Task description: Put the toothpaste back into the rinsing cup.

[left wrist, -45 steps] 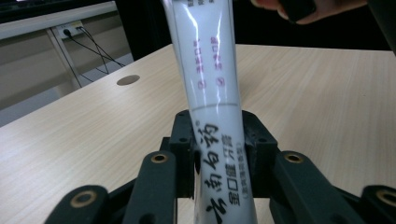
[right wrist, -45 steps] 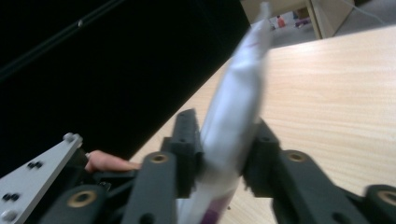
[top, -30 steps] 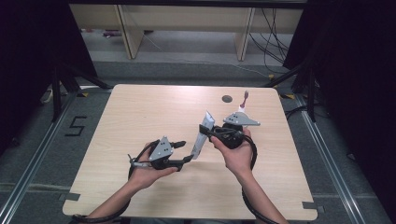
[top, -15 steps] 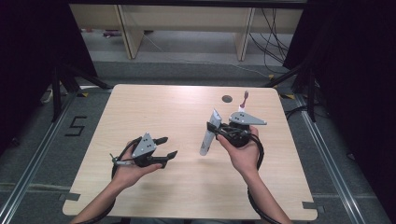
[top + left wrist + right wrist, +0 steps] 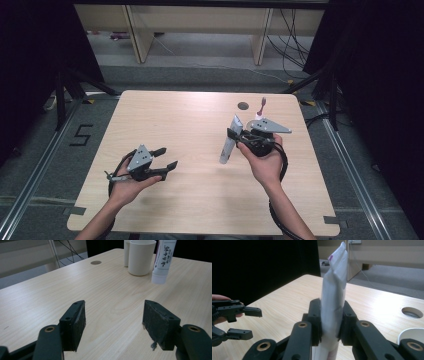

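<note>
On the right half of the pale wooden counter (image 5: 190,125), my right tool (image 5: 234,137) is clamped around a white toothpaste tube (image 5: 229,140). The tube stands nearly upright, long axis vertical: crimped end up, cap end down, just above the wood. From above, a white cup (image 5: 257,120) is mostly hidden behind the tool's grey plate, and a pink-handled item sticking out of it is too small to identify. My left tool's own camera shows that cup (image 5: 140,256) plainly, with the tube's (image 5: 162,260) printed face beside it, cut off at the top. My left tool (image 5: 162,160) hovers well apart, jaws spread and empty.
</note>
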A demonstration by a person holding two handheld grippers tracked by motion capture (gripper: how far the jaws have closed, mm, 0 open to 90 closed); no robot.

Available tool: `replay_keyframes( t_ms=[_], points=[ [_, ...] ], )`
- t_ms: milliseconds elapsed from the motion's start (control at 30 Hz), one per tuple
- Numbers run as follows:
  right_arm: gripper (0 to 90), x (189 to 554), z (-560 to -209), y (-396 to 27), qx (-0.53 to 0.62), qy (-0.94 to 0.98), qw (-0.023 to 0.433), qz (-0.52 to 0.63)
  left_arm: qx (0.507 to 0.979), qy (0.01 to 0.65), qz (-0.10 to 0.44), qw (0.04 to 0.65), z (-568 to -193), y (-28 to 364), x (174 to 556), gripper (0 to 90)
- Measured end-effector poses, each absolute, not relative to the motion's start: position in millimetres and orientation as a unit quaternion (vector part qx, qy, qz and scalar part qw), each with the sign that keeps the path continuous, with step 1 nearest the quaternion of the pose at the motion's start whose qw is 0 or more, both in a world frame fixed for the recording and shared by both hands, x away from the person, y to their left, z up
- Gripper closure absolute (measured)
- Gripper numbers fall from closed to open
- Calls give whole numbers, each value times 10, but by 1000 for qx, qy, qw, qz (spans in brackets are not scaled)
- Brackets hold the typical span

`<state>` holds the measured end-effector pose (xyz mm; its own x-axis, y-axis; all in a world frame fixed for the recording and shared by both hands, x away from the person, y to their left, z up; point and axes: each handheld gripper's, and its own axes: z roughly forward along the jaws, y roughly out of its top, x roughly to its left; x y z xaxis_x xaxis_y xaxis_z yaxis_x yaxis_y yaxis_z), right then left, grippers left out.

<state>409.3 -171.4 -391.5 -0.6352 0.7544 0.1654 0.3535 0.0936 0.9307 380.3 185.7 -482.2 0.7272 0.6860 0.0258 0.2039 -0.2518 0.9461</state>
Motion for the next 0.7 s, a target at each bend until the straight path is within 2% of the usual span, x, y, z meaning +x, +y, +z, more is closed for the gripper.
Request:
replay_keyframes(
  t_ms=[133,700],
  points=[
    [758,4102,-3901,-1750,380,717,197,550,753,299,224,541,-4878,1883,3791,343],
    [758,4109,-3825,-1863,390,717,210,539,725,334,233,556,-5111,1992,3810,330]
  ],
)
